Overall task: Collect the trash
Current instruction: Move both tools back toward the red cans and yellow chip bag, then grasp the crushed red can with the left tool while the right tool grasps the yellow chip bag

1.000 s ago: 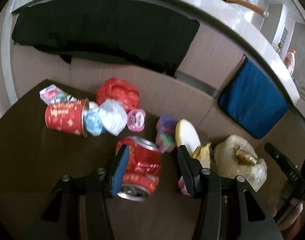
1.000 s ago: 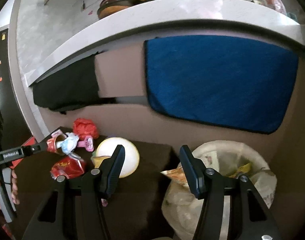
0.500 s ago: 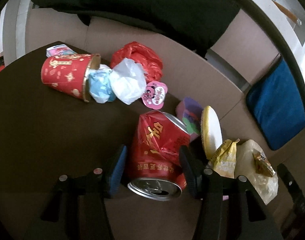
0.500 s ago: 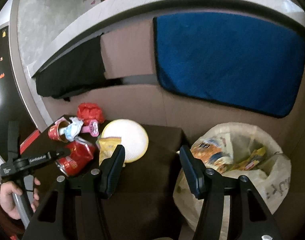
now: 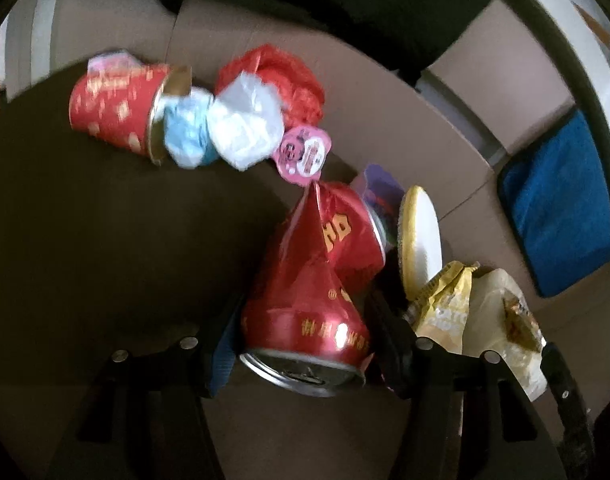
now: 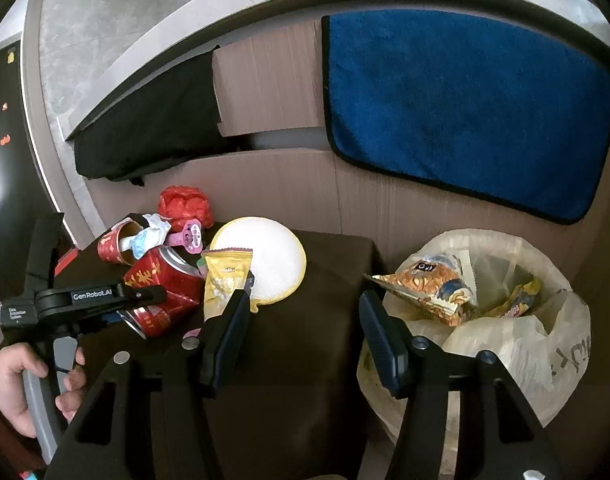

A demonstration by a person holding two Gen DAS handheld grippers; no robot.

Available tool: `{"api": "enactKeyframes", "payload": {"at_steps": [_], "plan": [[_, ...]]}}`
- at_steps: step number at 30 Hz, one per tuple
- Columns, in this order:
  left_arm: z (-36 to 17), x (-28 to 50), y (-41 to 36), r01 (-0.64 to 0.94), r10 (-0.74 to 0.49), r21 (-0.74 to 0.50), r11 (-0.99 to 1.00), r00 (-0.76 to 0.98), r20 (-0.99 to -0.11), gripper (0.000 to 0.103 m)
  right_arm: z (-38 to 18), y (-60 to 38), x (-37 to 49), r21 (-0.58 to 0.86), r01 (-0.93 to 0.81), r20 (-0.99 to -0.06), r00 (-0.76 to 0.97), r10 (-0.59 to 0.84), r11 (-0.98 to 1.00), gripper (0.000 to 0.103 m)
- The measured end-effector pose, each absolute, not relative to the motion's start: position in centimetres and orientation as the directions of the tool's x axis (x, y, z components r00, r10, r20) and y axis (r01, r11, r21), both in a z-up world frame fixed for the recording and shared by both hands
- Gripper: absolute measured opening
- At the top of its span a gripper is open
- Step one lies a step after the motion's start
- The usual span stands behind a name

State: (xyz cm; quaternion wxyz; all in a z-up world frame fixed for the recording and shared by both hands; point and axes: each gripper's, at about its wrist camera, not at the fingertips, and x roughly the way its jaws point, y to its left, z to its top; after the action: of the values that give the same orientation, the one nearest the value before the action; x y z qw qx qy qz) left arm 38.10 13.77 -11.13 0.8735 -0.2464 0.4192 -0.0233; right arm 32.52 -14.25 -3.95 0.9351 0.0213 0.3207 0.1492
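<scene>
Trash lies heaped along the far side of your dark table (image 6: 305, 360), and the crushed red can (image 5: 317, 280) sits between the fingers of your left gripper (image 5: 301, 344), which press on both its sides near the silver end. Just behind the can you have a pink lid (image 5: 303, 154), a purple wrapper (image 5: 375, 192) and a round yellow-rimmed plate (image 5: 421, 236) standing on edge at its right. A yellow snack packet (image 6: 225, 280) leans against that plate, close to your right gripper (image 6: 305, 340), whose fingers stand apart over bare tabletop with nothing between them. Farther back, a red paper cup (image 5: 117, 110) lies on its side with blue and white tissue (image 5: 233, 124) spilling from it, beside a red plastic bag (image 5: 289, 76). The lined bin (image 6: 525, 340), already holding wrappers, stands right of the table, below a blue towel (image 6: 465, 112).
</scene>
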Motion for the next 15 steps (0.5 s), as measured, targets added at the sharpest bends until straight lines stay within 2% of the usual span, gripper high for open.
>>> {"api": "enactKeyframes", "payload": {"at_steps": [5, 10, 15], "plan": [[-9.1, 35.5, 15.8, -0.126, -0.196, -0.399, 0.908, 0.713, -0.673, 0.059, -4.4, -13.2, 32.1, 0.136, -0.285, -0.606, 0.734, 0.307, 0.949, 0.055], [-6.5, 31.8, 18.3, -0.107, -0.093, -0.282, 0.953, 0.786, -0.611, 0.059, -4.8, -11.4, 32.3, 0.184, -0.324, -0.617, 0.697, 0.366, 0.928, 0.055], [-5.9, 29.7, 19.9, -0.07, -0.066, -0.2, 0.977, 0.796, -0.601, 0.059, -5.9, -8.1, 33.9, 0.197, -0.368, -0.66, 0.636, 0.4, 0.909, 0.055]]}}
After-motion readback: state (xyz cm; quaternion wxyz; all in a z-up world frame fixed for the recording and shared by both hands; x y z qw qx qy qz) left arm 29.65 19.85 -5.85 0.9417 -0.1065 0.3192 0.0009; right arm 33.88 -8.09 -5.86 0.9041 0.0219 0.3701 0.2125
